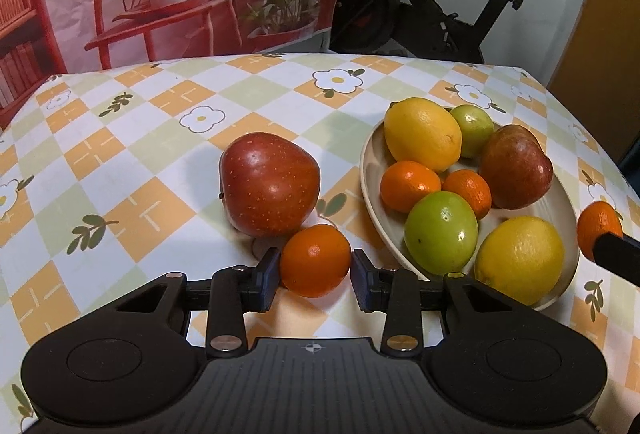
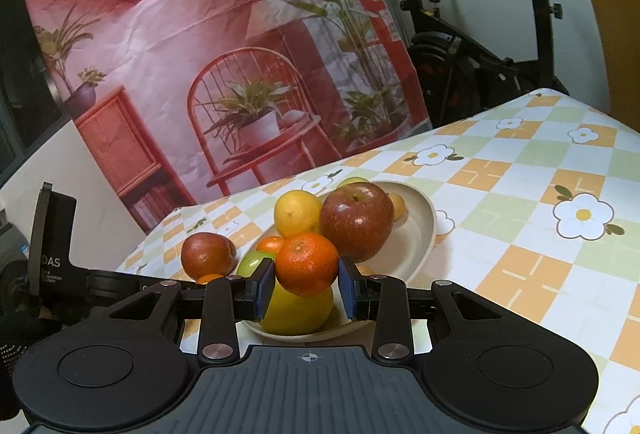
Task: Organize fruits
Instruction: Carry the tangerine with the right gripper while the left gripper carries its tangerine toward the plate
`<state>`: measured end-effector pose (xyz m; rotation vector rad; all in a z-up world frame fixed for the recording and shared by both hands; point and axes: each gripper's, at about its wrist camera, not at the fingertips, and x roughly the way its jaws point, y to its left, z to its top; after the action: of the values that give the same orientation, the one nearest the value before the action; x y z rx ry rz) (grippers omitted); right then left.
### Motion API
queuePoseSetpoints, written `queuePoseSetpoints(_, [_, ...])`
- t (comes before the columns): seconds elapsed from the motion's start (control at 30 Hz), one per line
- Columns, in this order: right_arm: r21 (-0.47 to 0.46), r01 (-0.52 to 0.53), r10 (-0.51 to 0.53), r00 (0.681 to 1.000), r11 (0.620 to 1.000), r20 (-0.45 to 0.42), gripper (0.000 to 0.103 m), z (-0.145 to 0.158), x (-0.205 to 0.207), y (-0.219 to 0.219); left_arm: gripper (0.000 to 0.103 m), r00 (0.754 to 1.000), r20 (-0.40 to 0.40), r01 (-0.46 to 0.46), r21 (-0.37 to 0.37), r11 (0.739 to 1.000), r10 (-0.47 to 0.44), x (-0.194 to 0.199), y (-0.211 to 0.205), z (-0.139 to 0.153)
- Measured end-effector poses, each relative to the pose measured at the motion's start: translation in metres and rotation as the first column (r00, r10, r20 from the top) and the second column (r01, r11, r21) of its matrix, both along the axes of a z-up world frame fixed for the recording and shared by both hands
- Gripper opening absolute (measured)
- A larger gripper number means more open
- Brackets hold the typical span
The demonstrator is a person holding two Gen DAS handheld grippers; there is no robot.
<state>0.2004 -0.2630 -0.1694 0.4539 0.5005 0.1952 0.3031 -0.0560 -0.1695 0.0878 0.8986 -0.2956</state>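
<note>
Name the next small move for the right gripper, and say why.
Probably lower and release. The right gripper is shut on a tangerine held above the plate, over a lemon, so a bare spot beside that lemon looks safer.

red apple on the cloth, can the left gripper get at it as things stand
Probably not yet: the left gripper is shut on a tangerine, which lies right in front of the red apple. Otherwise the way looks free.

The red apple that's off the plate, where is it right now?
In the left wrist view the red apple sits on the tablecloth, left of the plate, just behind the tangerine between the left gripper's fingers.
</note>
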Motion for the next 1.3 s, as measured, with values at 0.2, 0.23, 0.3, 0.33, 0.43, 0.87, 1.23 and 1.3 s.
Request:
queuePoseSetpoints(0.2, [-0.004,0.002,-0.002,1.000,1.000,0.011,0.032,0.001,-0.002,0.001,0.040,1.000,0.023,-0.011,-0.011,1.000,0.011,-0.011,0.002,0.009])
queuePoseSetpoints(0.23, [-0.007,0.002,-0.002,1.000,1.000,0.013,0.032,0.001,-0.004,0.001,0.040,1.000,0.028,-0.011,-0.011,1.000,0.011,-0.014,0.002,0.011])
queuePoseSetpoints(0.3, [-0.011,0.004,-0.003,1.000,1.000,0.014,0.032,0.002,-0.005,0.001,0.040,0.999,0.037,-0.009,-0.010,1.000,0.009,-0.019,0.002,0.014])
queuePoseSetpoints(0.33, [-0.014,0.004,-0.004,1.000,1.000,0.015,0.032,0.002,-0.005,0.000,0.040,0.999,0.039,-0.009,-0.012,1.000,0.009,-0.020,0.003,0.015])
queuePoseSetpoints(0.43, [-0.031,0.008,-0.008,1.000,0.999,0.023,0.032,0.003,-0.008,-0.002,0.040,0.999,0.043,-0.014,-0.032,0.999,0.015,-0.026,0.004,0.019])
queuePoseSetpoints(0.87, [-0.050,0.018,-0.016,0.999,0.999,0.036,0.032,0.003,-0.016,-0.008,0.040,0.992,0.121,0.030,-0.035,0.999,-0.026,-0.042,-0.007,0.037])
queuePoseSetpoints(1.23, [-0.092,0.020,-0.015,0.999,0.996,0.047,0.032,0.002,-0.010,-0.016,0.040,0.984,0.146,0.108,-0.033,0.994,-0.102,-0.039,-0.029,0.046])
queuePoseSetpoints(1.3, [-0.110,0.018,-0.013,0.999,0.994,0.043,0.032,0.000,-0.005,-0.021,0.040,0.981,0.150,0.132,-0.032,0.991,-0.125,-0.036,-0.036,0.046])
